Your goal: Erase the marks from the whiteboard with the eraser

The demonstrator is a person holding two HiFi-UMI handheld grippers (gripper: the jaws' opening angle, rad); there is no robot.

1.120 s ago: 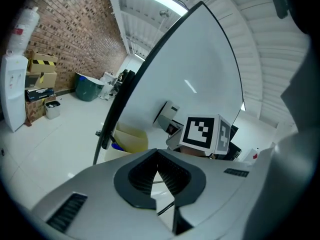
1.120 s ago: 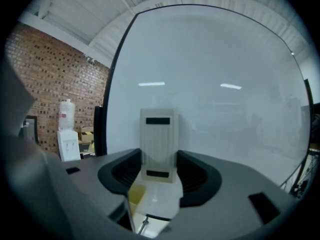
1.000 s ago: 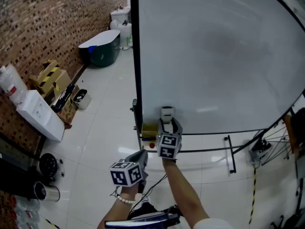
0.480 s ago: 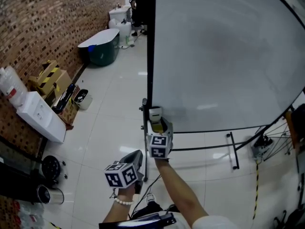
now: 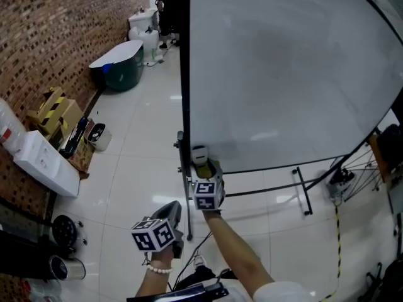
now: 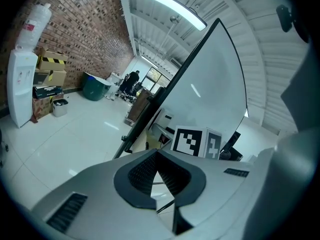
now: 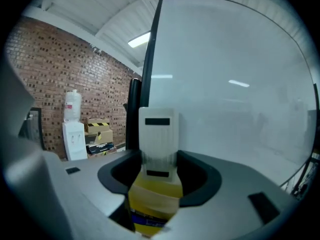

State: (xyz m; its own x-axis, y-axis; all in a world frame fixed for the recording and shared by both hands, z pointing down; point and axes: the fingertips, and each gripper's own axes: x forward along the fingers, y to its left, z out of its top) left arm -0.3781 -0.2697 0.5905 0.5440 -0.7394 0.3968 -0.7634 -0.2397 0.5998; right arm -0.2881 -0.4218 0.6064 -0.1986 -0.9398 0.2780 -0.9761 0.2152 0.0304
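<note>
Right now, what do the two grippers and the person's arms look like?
The left gripper and the right gripper have grey bodies with dark ribbed pads, and each carries a cube with black-and-white square markers. The left wrist wears a white bead bracelet; the right arm shows a white sleeve.

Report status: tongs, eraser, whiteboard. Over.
Right tongs shut on eraser, by whiteboard lower corner. Left tongs shut, empty, held low. No clear marks seen; nothing in the way.
</note>
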